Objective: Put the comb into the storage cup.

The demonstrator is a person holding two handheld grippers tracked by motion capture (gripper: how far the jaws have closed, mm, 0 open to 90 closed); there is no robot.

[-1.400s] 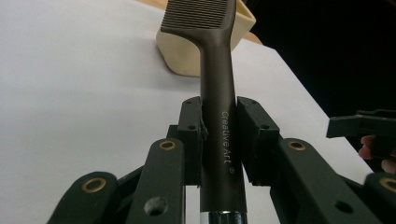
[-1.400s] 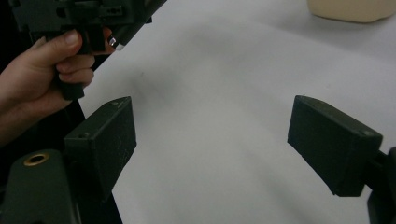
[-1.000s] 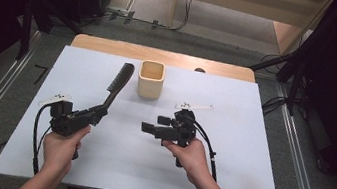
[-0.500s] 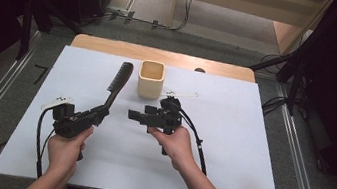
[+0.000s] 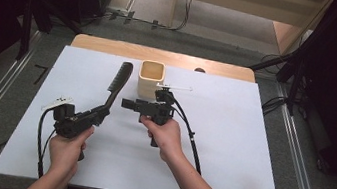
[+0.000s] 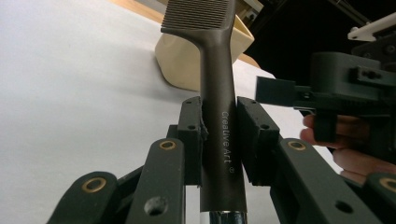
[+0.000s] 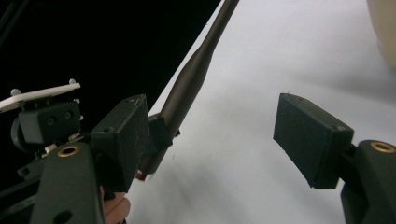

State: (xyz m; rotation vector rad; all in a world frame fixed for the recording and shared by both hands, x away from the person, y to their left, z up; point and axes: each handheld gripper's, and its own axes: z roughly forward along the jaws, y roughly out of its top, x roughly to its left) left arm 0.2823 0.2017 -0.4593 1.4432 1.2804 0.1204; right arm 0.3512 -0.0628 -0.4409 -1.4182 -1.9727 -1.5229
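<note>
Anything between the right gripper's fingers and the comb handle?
Nothing. In the high view, only bare white table separates the open right gripper from the comb, which is clamped in the left gripper. The beige cup stands behind them.

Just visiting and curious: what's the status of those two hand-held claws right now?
Left gripper shut on dark long-handled comb. Right gripper open, beside comb handle, not touching. Square beige cup close behind; nothing between.

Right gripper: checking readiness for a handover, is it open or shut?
Open: the right gripper has its jaws spread wide, holding nothing.
</note>
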